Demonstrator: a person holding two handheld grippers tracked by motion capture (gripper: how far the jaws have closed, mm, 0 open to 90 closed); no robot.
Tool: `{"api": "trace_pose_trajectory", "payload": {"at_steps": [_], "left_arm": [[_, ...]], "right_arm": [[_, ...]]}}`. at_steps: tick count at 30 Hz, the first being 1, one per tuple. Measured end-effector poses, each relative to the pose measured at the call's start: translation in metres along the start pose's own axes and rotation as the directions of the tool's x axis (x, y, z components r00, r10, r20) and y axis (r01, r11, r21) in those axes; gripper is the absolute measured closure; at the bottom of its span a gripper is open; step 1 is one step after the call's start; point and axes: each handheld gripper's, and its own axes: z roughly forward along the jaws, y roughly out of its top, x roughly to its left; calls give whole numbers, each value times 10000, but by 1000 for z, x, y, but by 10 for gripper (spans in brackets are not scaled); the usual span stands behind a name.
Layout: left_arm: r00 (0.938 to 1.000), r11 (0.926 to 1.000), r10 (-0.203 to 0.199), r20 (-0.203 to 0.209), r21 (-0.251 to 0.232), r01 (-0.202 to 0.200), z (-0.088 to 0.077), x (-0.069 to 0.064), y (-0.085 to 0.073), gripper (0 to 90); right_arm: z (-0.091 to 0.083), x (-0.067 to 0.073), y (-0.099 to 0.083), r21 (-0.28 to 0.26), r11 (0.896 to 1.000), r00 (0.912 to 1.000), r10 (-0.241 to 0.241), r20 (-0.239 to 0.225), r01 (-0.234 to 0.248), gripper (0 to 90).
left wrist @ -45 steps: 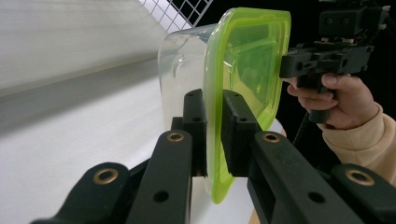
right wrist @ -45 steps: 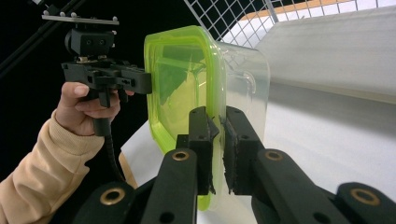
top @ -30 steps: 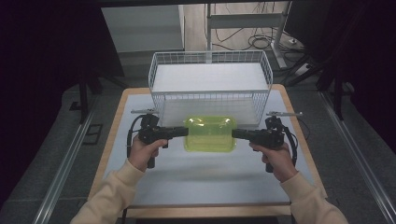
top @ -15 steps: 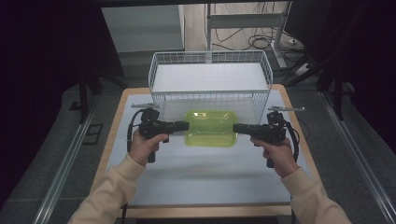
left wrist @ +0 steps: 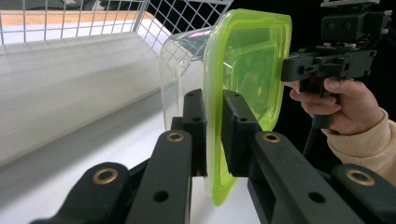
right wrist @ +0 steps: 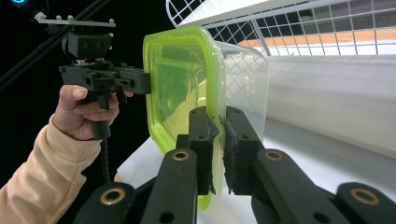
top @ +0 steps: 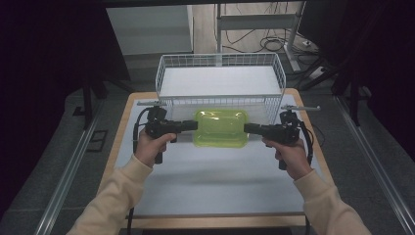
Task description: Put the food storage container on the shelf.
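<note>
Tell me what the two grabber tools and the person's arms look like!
Both are black, pistol-shaped tools. The left gripper and the right gripper each have two blocky black jaws on flat arms with brass-coloured rivets. A black cable trails from each, and a grey plate sits on top. The person wears cream-coloured long sleeves.
</note>
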Motion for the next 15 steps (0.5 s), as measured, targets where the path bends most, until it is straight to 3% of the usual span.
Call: {"api": "trace_pose_trajectory", "payload": {"at_steps": [15], "left_arm": [[9999, 9998, 144, -49, -121, -144, -3, 2, 17, 814]], "right_arm": [[1, 3, 18, -99, 9995, 9995, -287, 133, 288, 823]]}}
